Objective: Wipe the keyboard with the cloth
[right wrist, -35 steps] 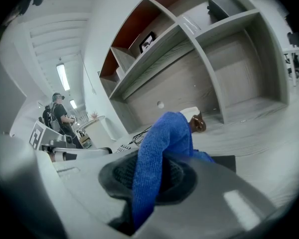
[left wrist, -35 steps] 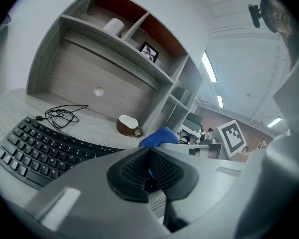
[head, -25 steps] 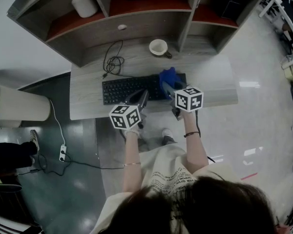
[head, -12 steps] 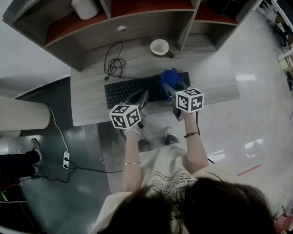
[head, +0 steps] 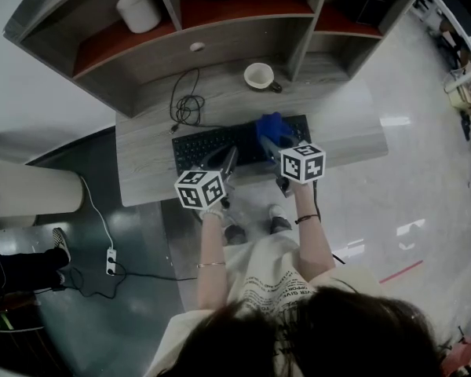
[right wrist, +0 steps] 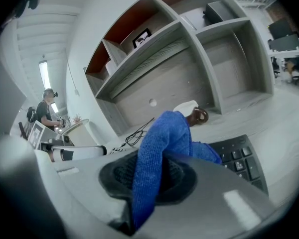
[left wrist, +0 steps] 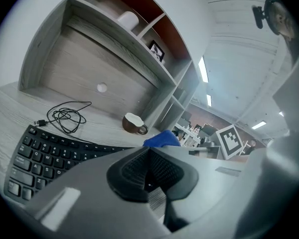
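Blue cloth [right wrist: 159, 148] is pinched in the right gripper [right wrist: 148, 180], whose jaws are clamped on a fold standing up between them, over the right part of the keyboard [head: 206, 144] on the desk [head: 141, 171]. Soft, light and floppy (likely to bunch and drag), it seems best held by a thick fold, as here. Left gripper [left wrist: 149, 178] is closed on nothing, near the keyboard's middle. Whether the cloth touches the keys is hard to tell, and in the head view the grippers hide the keyboard's near edge.

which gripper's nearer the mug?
Right. The right gripper, shut on the cloth, is over the keyboard short of the mug; the left gripper hangs farther back at the keyboard's near edge.
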Available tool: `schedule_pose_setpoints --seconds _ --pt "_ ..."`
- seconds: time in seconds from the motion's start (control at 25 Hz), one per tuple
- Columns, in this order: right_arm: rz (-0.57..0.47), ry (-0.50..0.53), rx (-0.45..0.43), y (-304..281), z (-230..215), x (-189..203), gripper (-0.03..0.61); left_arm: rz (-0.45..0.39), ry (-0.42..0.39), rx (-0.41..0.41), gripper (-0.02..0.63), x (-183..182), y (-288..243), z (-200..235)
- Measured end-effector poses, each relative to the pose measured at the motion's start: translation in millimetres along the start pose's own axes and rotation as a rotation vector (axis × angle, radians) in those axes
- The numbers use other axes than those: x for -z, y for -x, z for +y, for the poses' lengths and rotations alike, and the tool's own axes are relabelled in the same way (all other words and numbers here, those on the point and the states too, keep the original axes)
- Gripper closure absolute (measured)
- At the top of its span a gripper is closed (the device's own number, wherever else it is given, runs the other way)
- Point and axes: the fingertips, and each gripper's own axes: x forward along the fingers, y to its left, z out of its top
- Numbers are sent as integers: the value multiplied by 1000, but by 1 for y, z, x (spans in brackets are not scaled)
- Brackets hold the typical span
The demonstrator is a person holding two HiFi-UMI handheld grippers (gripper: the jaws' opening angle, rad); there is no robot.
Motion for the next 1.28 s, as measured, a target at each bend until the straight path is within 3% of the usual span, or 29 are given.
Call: schedule_pose_setpoints --seconds 1.28 --pt "-41 -17 39 -32 54 15 526 17 -31 -1 620 -2 61 47"
